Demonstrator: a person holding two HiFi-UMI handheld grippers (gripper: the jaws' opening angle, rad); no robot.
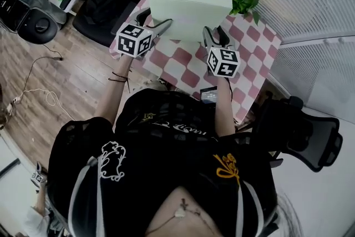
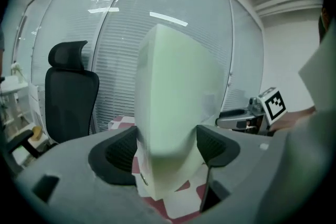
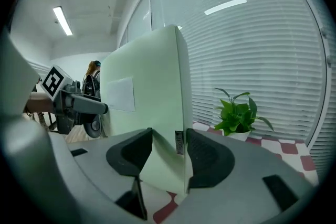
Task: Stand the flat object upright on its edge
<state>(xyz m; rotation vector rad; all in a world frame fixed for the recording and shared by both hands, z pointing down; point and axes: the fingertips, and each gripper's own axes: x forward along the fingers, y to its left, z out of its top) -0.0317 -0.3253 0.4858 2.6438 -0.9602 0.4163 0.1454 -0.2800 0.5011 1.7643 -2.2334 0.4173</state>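
Note:
A pale green flat box (image 1: 188, 11) stands on its long edge on the pink-and-white checked table (image 1: 249, 58), roughly upright. My left gripper (image 1: 158, 25) is at the box's left lower end, and in the left gripper view the box (image 2: 173, 92) fills the gap, with both pads pressed against it. At the right lower end is my right gripper (image 1: 216, 36). In the right gripper view its jaws straddle the box's near corner (image 3: 147, 102), and both pads touch its sides. A white label shows on the box's broad face.
A small potted plant (image 1: 244, 0) stands on the table just right of the box, also in the right gripper view (image 3: 239, 113). Black office chairs stand at the far left (image 1: 105, 8) and at the right (image 1: 302, 130). Window blinds run behind the table. Cables lie on the wooden floor.

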